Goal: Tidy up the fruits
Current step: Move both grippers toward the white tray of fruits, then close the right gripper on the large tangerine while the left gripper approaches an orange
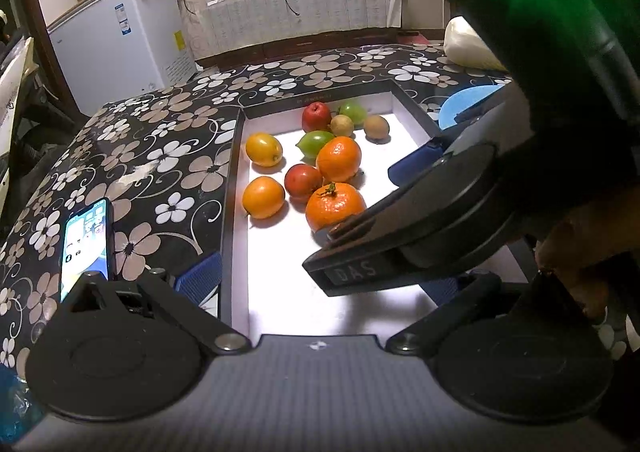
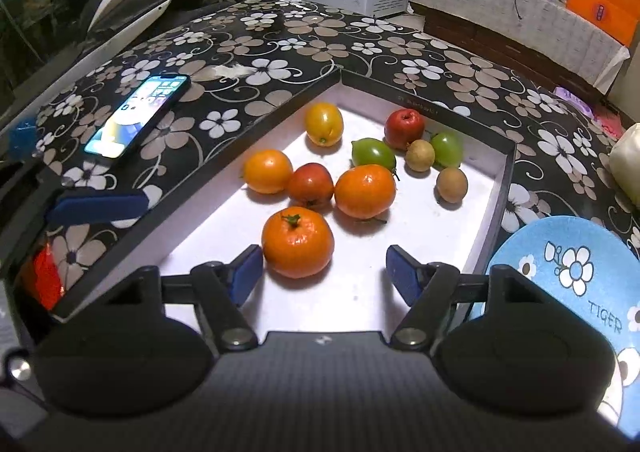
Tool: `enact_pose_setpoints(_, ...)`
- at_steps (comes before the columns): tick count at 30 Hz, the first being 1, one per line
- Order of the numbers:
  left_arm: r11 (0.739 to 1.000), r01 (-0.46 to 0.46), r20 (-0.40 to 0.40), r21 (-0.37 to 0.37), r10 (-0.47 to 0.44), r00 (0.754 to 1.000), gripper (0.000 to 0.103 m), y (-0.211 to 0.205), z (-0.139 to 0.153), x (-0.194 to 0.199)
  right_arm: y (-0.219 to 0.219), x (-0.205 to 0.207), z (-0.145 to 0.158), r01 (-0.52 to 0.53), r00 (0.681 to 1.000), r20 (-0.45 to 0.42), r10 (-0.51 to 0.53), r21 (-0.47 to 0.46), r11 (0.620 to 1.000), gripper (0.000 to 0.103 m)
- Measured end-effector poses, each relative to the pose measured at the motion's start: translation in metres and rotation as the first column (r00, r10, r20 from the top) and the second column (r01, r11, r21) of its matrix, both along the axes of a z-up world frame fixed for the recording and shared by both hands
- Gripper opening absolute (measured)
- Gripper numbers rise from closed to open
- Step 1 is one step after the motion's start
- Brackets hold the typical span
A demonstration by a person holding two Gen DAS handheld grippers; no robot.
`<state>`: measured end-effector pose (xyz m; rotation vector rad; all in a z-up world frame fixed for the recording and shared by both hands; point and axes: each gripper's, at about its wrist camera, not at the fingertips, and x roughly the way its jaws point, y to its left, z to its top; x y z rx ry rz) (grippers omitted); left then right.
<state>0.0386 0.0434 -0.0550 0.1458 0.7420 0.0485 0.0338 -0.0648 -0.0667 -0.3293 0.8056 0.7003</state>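
A shallow white tray with a black rim [image 2: 404, 102] [image 1: 236, 156] holds several fruits. The nearest is a mandarin with a green stem [image 2: 298, 242] [image 1: 334, 206]. Behind it lie a second orange [image 2: 365, 191], a red fruit [image 2: 311, 185], yellow-orange fruits [image 2: 268, 171] [image 2: 324, 123], green fruits [image 2: 372, 152], a red apple [image 2: 404, 128] and brown fruits [image 2: 452, 184]. My right gripper [image 2: 324, 276] is open and empty over the tray, its blue pads just short of the stemmed mandarin. My left gripper [image 1: 320, 284] is open and empty at the tray's near edge; the right gripper's body crosses in front of it.
A blue flowered plate [image 2: 568, 272] [image 1: 464, 102] lies right of the tray. A lit phone [image 2: 140, 114] [image 1: 86, 244] lies on the floral tablecloth to the left. A white bag [image 2: 628, 164] sits at the far right. A white freezer [image 1: 120, 44] stands beyond the table.
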Motion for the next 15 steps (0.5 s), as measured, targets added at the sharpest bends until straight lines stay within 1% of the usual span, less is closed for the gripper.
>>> enact_pose_setpoints(9,1.000,-0.011,-0.003,-0.008,0.011,1.000,0.103,0.005,0.000,-0.001,0.001,0.001,-0.001,-0.007,1.000,0.001,0.007,0.000,1.000,0.070)
enact_pose_setpoints(15,0.999,-0.026,-0.009,-0.038,0.026,1.000,0.103,0.015,0.001,-0.004,-0.005,0.001,-0.002,-0.066,0.998,0.014,0.066,0.019,0.998,0.070)
